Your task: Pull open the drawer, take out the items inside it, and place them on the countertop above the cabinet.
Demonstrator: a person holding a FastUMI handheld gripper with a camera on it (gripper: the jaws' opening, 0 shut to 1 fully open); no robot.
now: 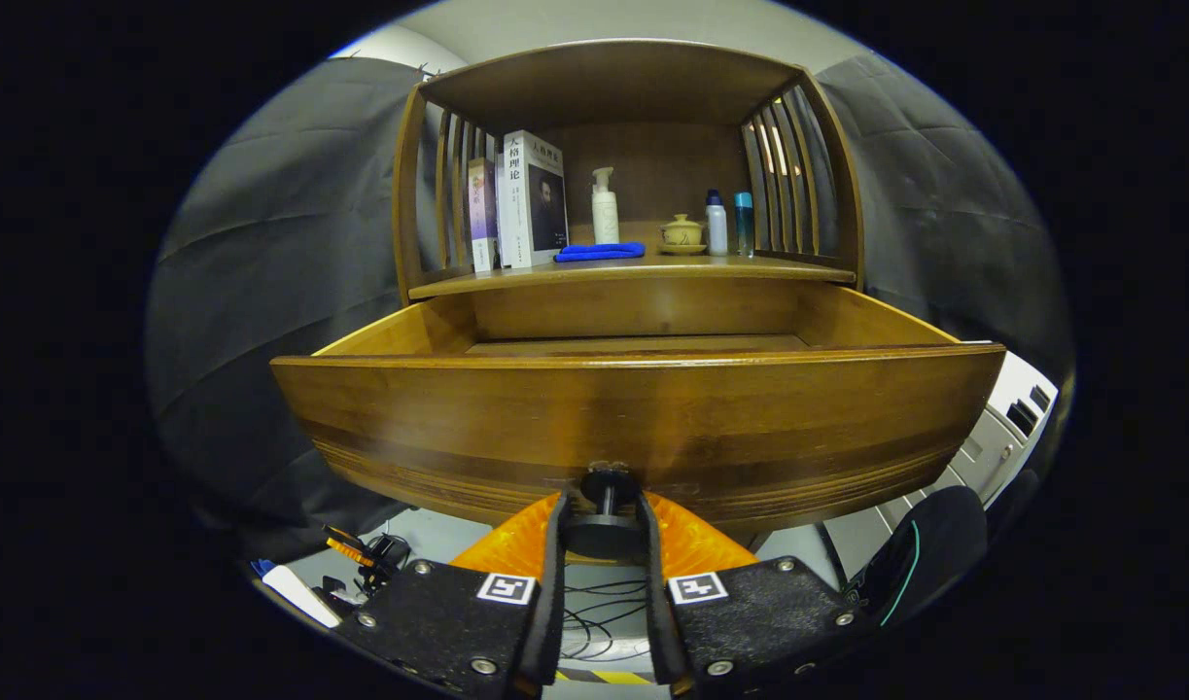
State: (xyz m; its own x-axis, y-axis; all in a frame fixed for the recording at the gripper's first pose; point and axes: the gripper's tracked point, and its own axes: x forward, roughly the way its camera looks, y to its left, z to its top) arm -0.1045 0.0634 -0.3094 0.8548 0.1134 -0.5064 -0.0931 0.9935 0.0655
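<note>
Two tool [604,525] fingers pinch the small dark round knob [606,483] of the open brown wooden drawer [643,408]; next, let go, reach inside

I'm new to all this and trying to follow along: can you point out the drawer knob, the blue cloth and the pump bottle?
drawer knob [606,510]: gripper view, on its round disc between the closed fingers.
blue cloth [599,252]: gripper view, middle of the fold.
pump bottle [605,214]: gripper view, on its body.
</note>
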